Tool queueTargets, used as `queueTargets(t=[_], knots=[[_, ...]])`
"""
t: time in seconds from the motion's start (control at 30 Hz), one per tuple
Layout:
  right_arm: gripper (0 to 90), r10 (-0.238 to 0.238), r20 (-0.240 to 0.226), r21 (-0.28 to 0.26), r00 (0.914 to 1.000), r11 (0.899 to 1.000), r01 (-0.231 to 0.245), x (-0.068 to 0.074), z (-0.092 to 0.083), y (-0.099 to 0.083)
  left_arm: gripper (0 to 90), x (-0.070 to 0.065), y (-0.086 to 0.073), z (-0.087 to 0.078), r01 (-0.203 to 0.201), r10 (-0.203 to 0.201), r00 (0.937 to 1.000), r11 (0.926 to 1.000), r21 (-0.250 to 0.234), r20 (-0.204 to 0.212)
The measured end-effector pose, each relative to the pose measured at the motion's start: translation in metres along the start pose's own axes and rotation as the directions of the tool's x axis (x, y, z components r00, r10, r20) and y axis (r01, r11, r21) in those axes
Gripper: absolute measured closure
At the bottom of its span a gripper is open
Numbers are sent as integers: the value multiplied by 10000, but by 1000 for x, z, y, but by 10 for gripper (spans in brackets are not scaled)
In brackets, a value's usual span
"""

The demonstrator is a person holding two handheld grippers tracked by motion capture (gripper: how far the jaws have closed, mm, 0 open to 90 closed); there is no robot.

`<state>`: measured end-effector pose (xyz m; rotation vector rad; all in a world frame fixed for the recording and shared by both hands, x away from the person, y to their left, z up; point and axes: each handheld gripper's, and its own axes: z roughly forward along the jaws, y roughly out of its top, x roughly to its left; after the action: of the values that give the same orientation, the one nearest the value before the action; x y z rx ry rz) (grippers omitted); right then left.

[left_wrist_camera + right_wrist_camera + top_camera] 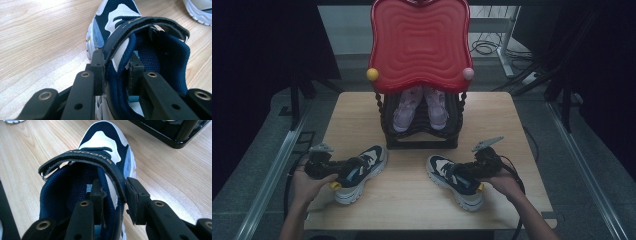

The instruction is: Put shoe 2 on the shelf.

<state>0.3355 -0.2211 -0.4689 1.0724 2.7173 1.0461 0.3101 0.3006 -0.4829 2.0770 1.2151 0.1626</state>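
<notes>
Two navy and white sneakers rest on the wooden table [412,195]. The left sneaker [362,172] lies in front of the shoe rack, toe pointing up and right. My left gripper [343,167] is shut on its side wall [117,62], one jaw outside, one inside the opening [117,72]. The right sneaker [454,182] points up and left. My right gripper [462,172] is shut on that shoe's side wall [113,192], one jaw inside the navy lining, the other outside by the strap [85,156].
A black shoe rack [422,125] with a red wavy top [419,42] stands at the table's far middle, holding a pair of pink sneakers [419,107]. Its black base [172,135] lies just beyond the right shoe. Metal rails run along both table sides.
</notes>
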Motion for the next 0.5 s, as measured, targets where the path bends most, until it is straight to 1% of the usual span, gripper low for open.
queueTargets(t=[0.13,0.27,0.33,0.4,0.5], knots=[[716,213,78,-302,9997,9993,-210,0,-2,-4,740,2,-2,-1,197,-195,9998,9995,-233,80],[728,319,191,-606,9993,9977,-307,0,-5,-9,744,4,-6,-4,465,-450,9986,9974,-556,283],[728,394,174,-778,9991,9962,-379,0,-6,-12,744,4,-10,-7,666,-636,9972,9944,-815,396],[728,515,119,-992,9986,9938,-500,0,-9,-16,744,5,-14,-10,886,-826,9949,9900,-1102,576],[729,867,70,-1428,9962,9861,-848,0,-13,-24,744,4,-20,-14,1180,-1068,9910,9816,-1503,807]])
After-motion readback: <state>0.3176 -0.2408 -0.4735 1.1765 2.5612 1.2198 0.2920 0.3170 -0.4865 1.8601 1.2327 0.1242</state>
